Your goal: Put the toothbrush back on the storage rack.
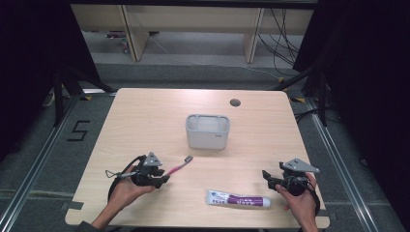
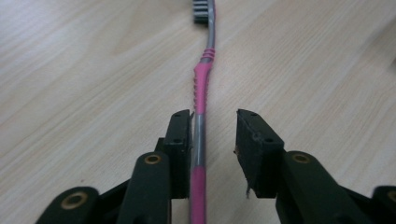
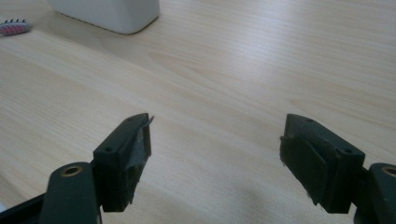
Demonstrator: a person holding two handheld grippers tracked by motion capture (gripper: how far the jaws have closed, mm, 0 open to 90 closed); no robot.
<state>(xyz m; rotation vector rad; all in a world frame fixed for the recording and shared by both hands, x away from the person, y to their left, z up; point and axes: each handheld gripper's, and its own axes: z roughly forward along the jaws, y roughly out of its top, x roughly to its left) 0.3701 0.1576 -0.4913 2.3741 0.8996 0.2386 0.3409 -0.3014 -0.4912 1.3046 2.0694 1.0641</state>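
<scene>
The toothbrush (image 2: 201,88) is lying flat on the table (image 1: 145,121), its pink and grey handle running between the jaws of the left tool (image 2: 214,133) and its bristle head pointing away toward the white holder (image 1: 208,131). In the left gripper view the handle is lying against the inner face of one jaw while the other jaw is standing clear of it, so the tool is spread and pinching nothing. No writing is showing on the handle.

In the high view the left tool (image 1: 164,180) is sitting at the near left of the table, in the person's left hand (image 1: 126,189). The right tool (image 1: 269,178) is resting in the right hand (image 1: 300,203) at the near right, well apart from the toothbrush, its jaws spread wide over bare wood.

Between the two hands a toothpaste tube (image 1: 238,198) is lying on its side near the front edge; its label is carrying purple print too small to read. On the floor left of the table a black "5" (image 1: 79,130) is marked.

The holder is standing upright past the middle of the table, its inside hard to make out. In the right gripper view its lower corner (image 3: 112,14) is cut off by the top edge, with the bristle head (image 3: 14,27) clipped at the left edge.
</scene>
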